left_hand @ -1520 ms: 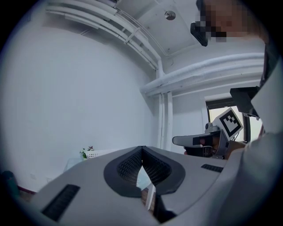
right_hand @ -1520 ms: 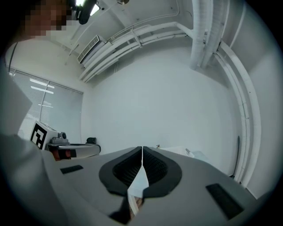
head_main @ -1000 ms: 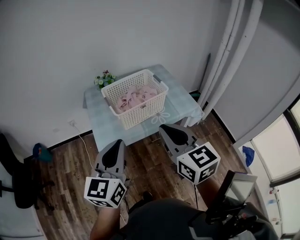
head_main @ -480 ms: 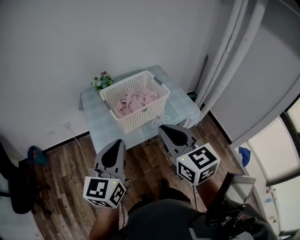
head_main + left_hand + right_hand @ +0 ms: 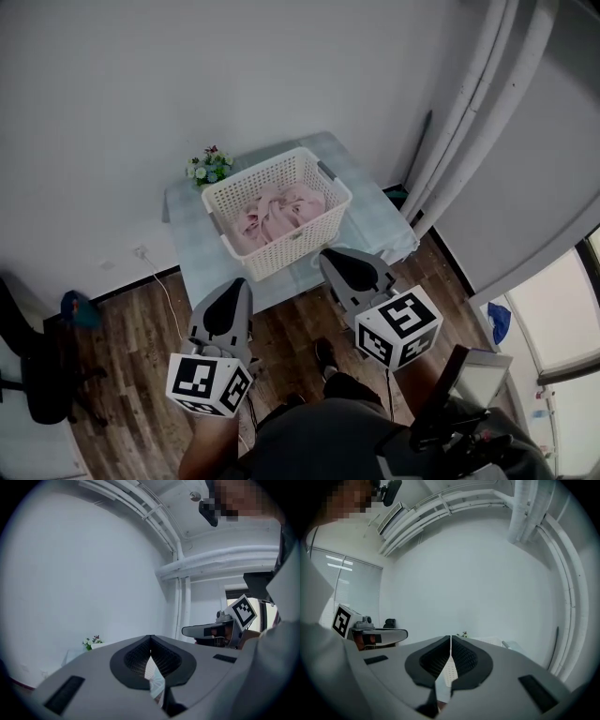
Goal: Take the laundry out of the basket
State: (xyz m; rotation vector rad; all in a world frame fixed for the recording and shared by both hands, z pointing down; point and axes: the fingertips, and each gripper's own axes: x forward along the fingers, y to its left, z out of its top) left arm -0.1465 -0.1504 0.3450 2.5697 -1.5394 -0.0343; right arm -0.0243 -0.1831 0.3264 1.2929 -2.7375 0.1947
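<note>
A white plastic laundry basket (image 5: 321, 206) stands on a small table (image 5: 366, 202) with a pale blue-green cloth, against the wall. Pink laundry (image 5: 275, 214) lies bunched inside it. My left gripper (image 5: 225, 295) and right gripper (image 5: 339, 265) are held side by side above the wooden floor, short of the table's near edge. Both are shut with nothing between the jaws. In the left gripper view the left gripper (image 5: 150, 641) points over the table. In the right gripper view the jaws of the right gripper (image 5: 450, 641) meet in a thin line, and the basket's weave (image 5: 447, 672) shows below them.
A small pot of flowers (image 5: 208, 167) sits on the table's far left corner, behind the basket. White pipes (image 5: 459, 112) run down the wall to the right. A black chair (image 5: 37, 375) stands at the left, and a white cable (image 5: 164, 281) trails over the wooden floor (image 5: 141, 328).
The table and basket have drifted slightly right and down in the head view as the person steps closer. Both grippers keep their places and stay shut.
</note>
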